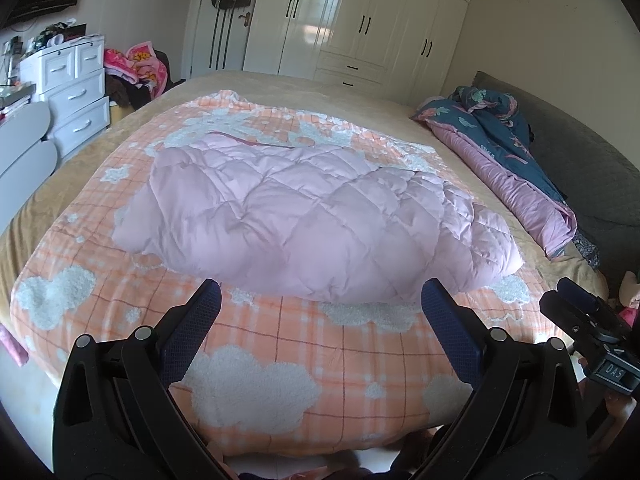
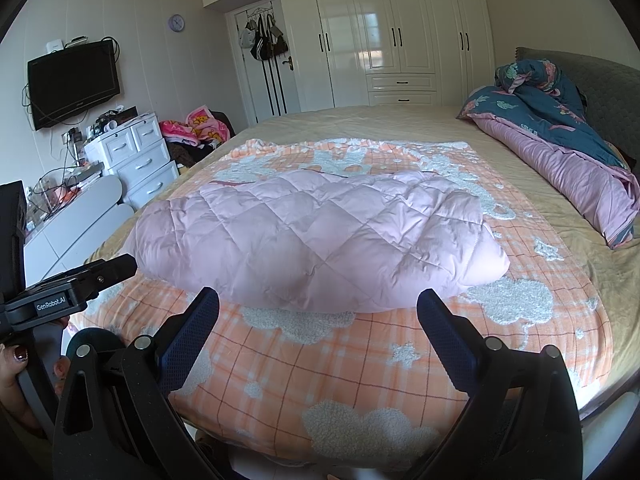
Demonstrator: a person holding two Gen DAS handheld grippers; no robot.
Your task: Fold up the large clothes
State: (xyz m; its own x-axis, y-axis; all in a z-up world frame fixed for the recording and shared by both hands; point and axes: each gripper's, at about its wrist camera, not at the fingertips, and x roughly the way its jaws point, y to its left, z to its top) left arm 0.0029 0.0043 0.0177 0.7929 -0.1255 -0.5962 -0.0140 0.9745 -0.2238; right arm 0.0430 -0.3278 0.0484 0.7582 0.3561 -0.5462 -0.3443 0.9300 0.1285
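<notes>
a puffy pink quilted jacket (image 1: 312, 216) lies folded mid-frame on an orange plaid blanket (image 1: 304, 344) with fuzzy white clouds, over a tan bed (image 1: 56, 184). glossy white wardrobes (image 2: 400, 36) fill the top. the left gripper (image 1: 320, 300) and right gripper (image 2: 318, 308) both gape wide, empty, short of the jacket.

Pale pink quilted jacket (image 1: 304, 216), orange plaid blanket (image 1: 280, 344) with white clouds

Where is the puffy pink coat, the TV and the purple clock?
Puffy pink coat (image 2: 304, 240): right wrist view, middle of its quilted top.
TV (image 2: 74, 84): right wrist view, centre of the dark screen.
Purple clock (image 2: 176, 23): right wrist view, its face.
</notes>
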